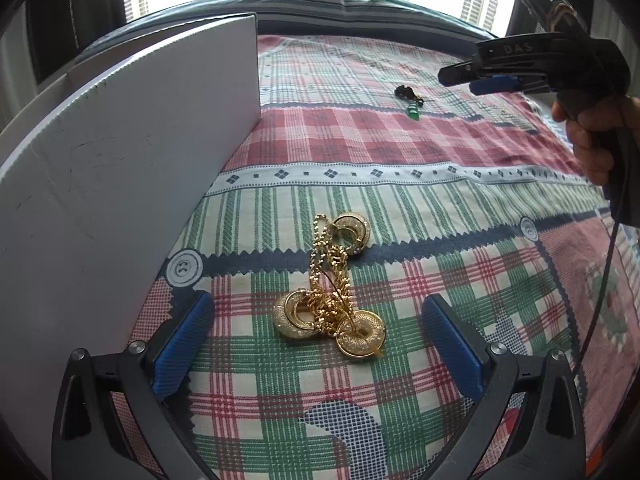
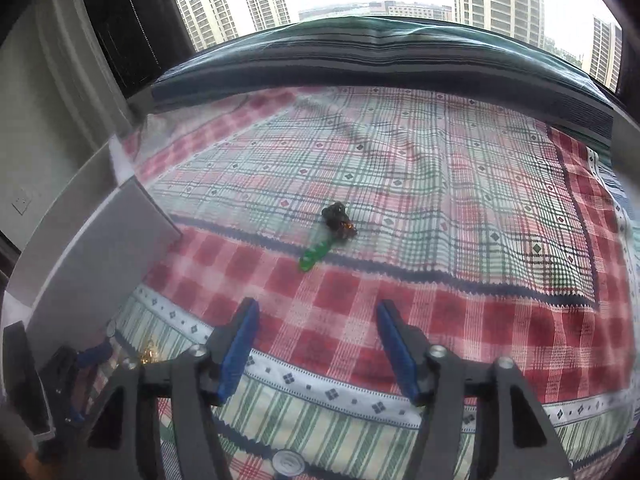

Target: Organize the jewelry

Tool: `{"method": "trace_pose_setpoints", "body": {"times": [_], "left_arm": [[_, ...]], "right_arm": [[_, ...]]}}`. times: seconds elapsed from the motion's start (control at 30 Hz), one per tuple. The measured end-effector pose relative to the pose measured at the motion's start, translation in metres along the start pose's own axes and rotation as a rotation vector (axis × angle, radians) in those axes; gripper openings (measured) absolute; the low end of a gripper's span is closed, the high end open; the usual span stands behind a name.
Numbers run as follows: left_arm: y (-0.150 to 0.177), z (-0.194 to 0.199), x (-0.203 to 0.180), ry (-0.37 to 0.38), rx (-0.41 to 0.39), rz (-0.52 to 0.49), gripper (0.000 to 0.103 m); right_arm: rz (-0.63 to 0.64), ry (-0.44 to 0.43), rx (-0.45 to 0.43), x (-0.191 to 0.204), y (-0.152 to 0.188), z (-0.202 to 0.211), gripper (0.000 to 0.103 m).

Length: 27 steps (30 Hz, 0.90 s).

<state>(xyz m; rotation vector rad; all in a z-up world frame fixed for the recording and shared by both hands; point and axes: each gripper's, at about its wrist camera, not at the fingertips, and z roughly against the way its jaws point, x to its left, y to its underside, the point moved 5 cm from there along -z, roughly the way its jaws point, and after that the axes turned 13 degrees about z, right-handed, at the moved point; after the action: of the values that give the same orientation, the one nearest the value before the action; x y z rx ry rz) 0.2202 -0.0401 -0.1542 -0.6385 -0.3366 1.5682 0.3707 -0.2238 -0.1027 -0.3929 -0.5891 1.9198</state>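
— Where's the jewelry?

— A tangle of gold chain and hoop earrings (image 1: 330,292) lies on the checked bedsheet (image 1: 440,208), between the spread fingers of the left gripper (image 1: 318,346), touching neither. A white box (image 1: 120,184) stands just left of it.

— And the other piece?

— A dark beaded piece with a green pendant (image 2: 328,234) lies farther up the bed, well apart from the gold.

— The right gripper (image 2: 318,344)?

— Spread, nothing between its blue pads, short of the pendant.
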Motion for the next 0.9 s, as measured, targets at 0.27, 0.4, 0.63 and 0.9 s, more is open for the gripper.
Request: {"method": "trace_pose_setpoints", "body": {"times": [0.27, 0.4, 0.63, 0.9], "left_arm": [[0.0, -0.001, -0.001, -0.011, 0.001, -0.009, 0.102], [0.0, 0.001, 0.002, 0.019, -0.005, 0.011, 0.102], [0.0, 0.002, 0.003, 0.026, -0.008, 0.018, 0.102], [0.024, 0.017, 0.001, 0.034, 0.035, -0.058, 0.102]], "right_arm": [[-0.011, 0.087, 0.118, -0.005, -0.048, -0.097, 0.01], [-0.074, 0.022, 0.096, 0.004, -0.034, -0.071, 0.009], [-0.073, -0.191, 0.008, 0.037, 0.027, 0.049, 0.01], [-0.13, -0.088, 0.057, 0.053, 0.181, 0.103, 0.055]]}}
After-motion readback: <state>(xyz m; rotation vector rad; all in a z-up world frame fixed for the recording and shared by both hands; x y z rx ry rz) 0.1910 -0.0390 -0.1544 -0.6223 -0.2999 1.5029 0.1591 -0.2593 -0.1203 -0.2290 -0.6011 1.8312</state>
